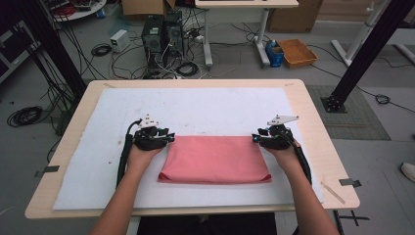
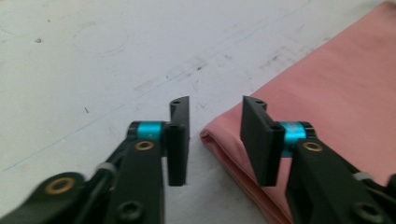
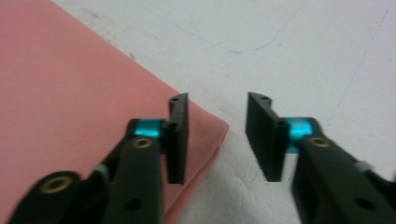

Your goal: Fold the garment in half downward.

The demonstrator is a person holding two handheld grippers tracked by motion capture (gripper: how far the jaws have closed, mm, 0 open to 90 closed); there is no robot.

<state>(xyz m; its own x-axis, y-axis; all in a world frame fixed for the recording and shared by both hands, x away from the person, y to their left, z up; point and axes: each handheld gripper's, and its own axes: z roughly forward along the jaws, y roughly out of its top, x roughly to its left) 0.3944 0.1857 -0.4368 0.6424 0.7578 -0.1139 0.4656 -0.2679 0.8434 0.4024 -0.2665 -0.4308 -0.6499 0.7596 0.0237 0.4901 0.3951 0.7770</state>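
- High view, nearest things first: the person's forearms came in from the table's (image 1: 313,120) near edge, and the folded pink cloth (image 1: 215,159) lay on the white mat (image 1: 195,105), toward the near half of it, between the two hands.
- Left of the cloth, the left gripper (image 1: 166,138) hung just beside the far left corner; right of the cloth, the right gripper (image 1: 258,139) sat just beside the far right corner.
- In the left gripper view the jaws stood partly apart with nothing pressed between them — the cloth's corner (image 2: 208,135) lay under the gap, a little toward the right-hand pad.
- In the right gripper view the jaws were likewise parted and empty; the cloth's corner (image 3: 219,133) lay under the left-hand pad, with bare mat under the gap.
- My reading: the step in hand was a release after a fold, or a fresh pinch on the far corners for the next one.
- To do it well, each hand should centre its gap over its own corner and catch every layer at the folded edge — the layers showed stacked there — before closing.
- Both hands ought to move together and level, so that the far edge stays straight and the fold lands square.
- Beyond the cloth, the far mat was bare, leaving room to work.
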